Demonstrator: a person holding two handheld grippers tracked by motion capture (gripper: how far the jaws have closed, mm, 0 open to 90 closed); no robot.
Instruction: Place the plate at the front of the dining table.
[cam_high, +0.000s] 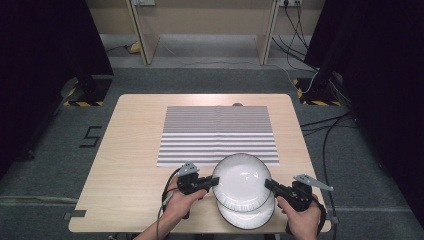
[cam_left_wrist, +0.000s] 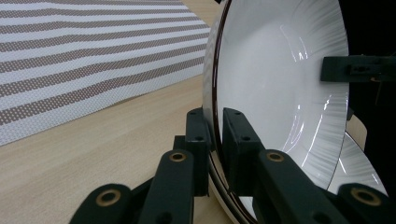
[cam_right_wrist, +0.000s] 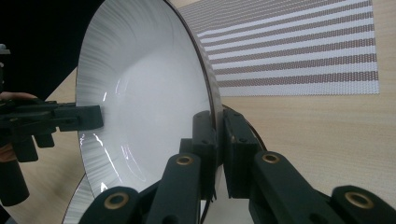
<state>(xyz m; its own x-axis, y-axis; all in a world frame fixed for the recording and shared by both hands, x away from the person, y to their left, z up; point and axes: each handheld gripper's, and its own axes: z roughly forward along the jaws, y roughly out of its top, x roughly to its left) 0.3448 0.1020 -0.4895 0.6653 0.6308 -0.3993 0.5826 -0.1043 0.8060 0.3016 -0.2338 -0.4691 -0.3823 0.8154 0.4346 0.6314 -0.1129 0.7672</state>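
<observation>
A white plate (cam_high: 242, 181) with a dark rim edge is held between both grippers near the table's front edge, over a second white plate (cam_high: 246, 217) lying beneath it. My left gripper (cam_high: 215, 181) is shut on the upper plate's left rim; in the left gripper view its jaws (cam_left_wrist: 215, 126) clamp the rim of the plate (cam_left_wrist: 271, 70), one above and one below. My right gripper (cam_high: 268, 184) is shut on the opposite rim, and in the right gripper view the jaws (cam_right_wrist: 215, 128) pinch the plate (cam_right_wrist: 144, 93) the same way. The lower plate (cam_left_wrist: 359, 168) peeks out underneath.
A grey-and-white striped placemat (cam_high: 219, 132) lies flat on the wooden table (cam_high: 130, 165), just beyond the plates. Cables trail over the floor at the right. Dark curtains stand on both sides, and a wooden frame at the back.
</observation>
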